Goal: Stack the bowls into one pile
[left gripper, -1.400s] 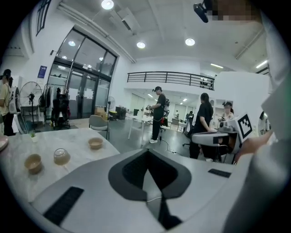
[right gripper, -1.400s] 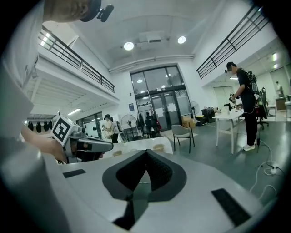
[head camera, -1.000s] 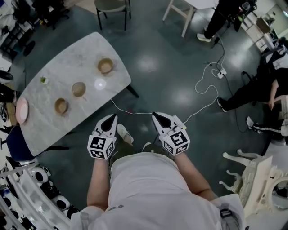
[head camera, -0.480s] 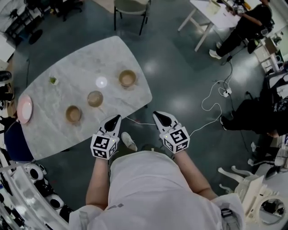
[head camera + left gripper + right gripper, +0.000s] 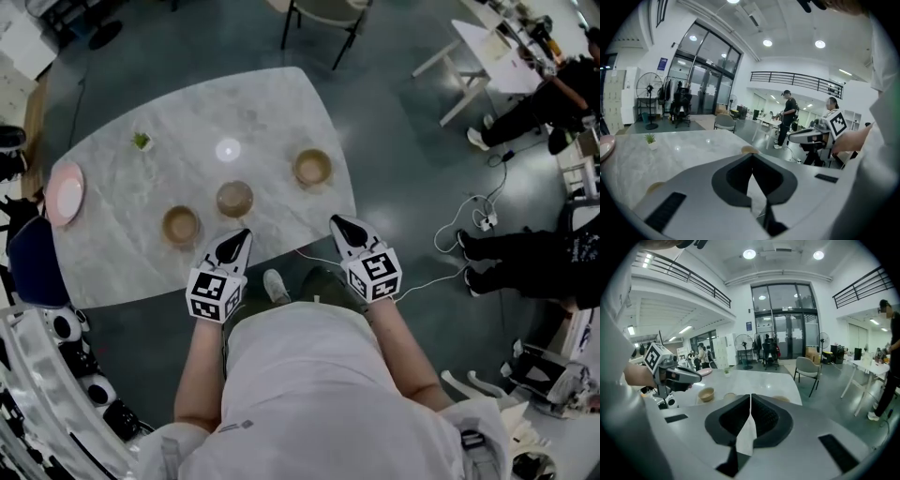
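Both claws are closed and empty. The left gripper (image 5: 243, 233) has its jaws together with nothing between them. The right gripper (image 5: 335, 222) is in the same state.

**Change over the last second**
- The table (image 5: 187, 122) has shifted in the head view from the upper left to directly ahead of the person. The person has walked up to it, carrying both grippers along.
- The left gripper tip now lies over the near table edge. The right gripper remains off the table, over the floor (image 5: 403, 141), near the table's right corner.
- Neither pair of jaws has opened during the approach.

**Position of the bowls**
- Three bowls stand on the table in a slanted row, each apart from the others and none nested.
- The left bowl (image 5: 181, 225) and the middle bowl (image 5: 234, 199) sit near the left gripper tip.
- The right bowl (image 5: 312, 168) sits further back, nearer the right gripper's side.
- A plate (image 5: 64, 192) and a small plant (image 5: 142, 141) stand well apart from the row, at the table's left side.

**Meaning for the task**
- The approach appears complete, and stacking has not yet begun.
- The likely next step is to open one pair of jaws and take a bowl by its rim.
- The left bowl and middle bowl look like the easiest first pair, since the left gripper is already close to them.
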Motion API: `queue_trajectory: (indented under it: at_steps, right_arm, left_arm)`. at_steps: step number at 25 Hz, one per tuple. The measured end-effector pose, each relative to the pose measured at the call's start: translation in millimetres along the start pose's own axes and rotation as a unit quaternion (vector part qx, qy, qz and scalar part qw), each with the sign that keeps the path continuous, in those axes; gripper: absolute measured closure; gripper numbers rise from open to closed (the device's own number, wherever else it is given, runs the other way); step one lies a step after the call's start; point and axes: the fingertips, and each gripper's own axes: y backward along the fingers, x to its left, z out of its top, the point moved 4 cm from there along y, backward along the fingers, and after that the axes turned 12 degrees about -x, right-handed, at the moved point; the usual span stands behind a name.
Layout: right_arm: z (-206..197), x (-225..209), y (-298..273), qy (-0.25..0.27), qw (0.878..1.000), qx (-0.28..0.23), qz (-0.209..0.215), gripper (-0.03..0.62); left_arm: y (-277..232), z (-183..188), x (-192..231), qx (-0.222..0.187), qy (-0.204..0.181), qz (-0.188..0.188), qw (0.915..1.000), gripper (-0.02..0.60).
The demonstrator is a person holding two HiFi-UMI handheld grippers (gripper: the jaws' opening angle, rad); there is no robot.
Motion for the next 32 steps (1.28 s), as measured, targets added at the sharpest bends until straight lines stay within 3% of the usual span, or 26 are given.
queue_trajectory:
  at_steps: [6,13,20,32]
  right_arm:
    - [-10,-12,-42,0.025,0.998,0.054,0.037,0.562]
    - [-23,-29,-86,0.064,0.987,0.107,0.102,0.551]
    - [-45,-53,-120,0.102,0.971,0.147,0.162,0.545]
    - [-106,-73,-174,0.164,0.934,0.212,0.237,0.488]
  left_arm:
    - [20,-10,20,0.005,0.020,0.064,0.9977,0.580]
    - [39,-9,27,-0.004,0.053,0.159,0.9858,0.580]
    - [44,-12,15,-0.003,0.079,0.247,0.9658,0.580]
    - [52,-36,-8,-0.002,0.115,0.369,0.9222,0.580]
